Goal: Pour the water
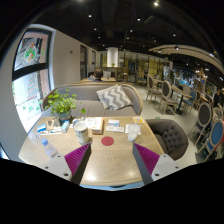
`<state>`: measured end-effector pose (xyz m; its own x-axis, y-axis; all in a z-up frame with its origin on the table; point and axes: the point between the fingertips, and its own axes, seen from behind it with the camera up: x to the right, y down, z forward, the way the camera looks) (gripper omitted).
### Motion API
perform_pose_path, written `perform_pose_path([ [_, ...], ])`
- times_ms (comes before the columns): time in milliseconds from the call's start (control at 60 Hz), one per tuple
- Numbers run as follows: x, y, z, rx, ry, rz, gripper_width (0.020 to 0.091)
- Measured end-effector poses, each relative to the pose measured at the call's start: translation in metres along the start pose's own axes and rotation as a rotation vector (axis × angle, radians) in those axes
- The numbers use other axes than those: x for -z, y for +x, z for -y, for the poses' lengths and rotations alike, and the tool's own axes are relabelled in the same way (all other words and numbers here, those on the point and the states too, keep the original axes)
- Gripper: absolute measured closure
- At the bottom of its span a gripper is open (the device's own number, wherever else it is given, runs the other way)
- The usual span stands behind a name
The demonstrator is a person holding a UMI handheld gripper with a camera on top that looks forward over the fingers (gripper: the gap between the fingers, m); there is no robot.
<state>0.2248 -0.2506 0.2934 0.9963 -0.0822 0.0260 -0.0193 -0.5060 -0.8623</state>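
**Tongs spread, bottle off to my left**

On the table (112, 160), left of my fingers, lies what looks like a clear water bottle (46, 147), with a potted plant (62, 103) behind it. I'd judge it light, smooth and a bit squashy, so I'd grip its middle gently. My tongs (112, 157) are released, holding nothing. A white cup (132, 131) stands ahead, right of centre.

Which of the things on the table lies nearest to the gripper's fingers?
The round red coaster, on the wooden table between the open fingers; the others stand farther back.
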Motion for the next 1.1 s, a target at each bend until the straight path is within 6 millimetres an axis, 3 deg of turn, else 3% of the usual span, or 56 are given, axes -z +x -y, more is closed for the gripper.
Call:
perform_pose_path([
  [217,-0.002,-0.001,-0.03,0.015,-0.031,-0.053,0.0251],
  [383,-0.001,-0.03,-0.067,0.009,-0.048,-0.068,0.0251],
  [567,-0.001,-0.105,-0.12,-0.003,-0.082,-0.01,0.0253],
  [733,-0.019,-0.196,-0.152,0.024,-0.079,0.073,0.0251],
  [917,-0.066,-0.276,-0.158,0.014,-0.053,0.122,0.0248],
  [1100,-0.134,-0.306,-0.145,-0.042,0.0,0.105,0.0247],
])
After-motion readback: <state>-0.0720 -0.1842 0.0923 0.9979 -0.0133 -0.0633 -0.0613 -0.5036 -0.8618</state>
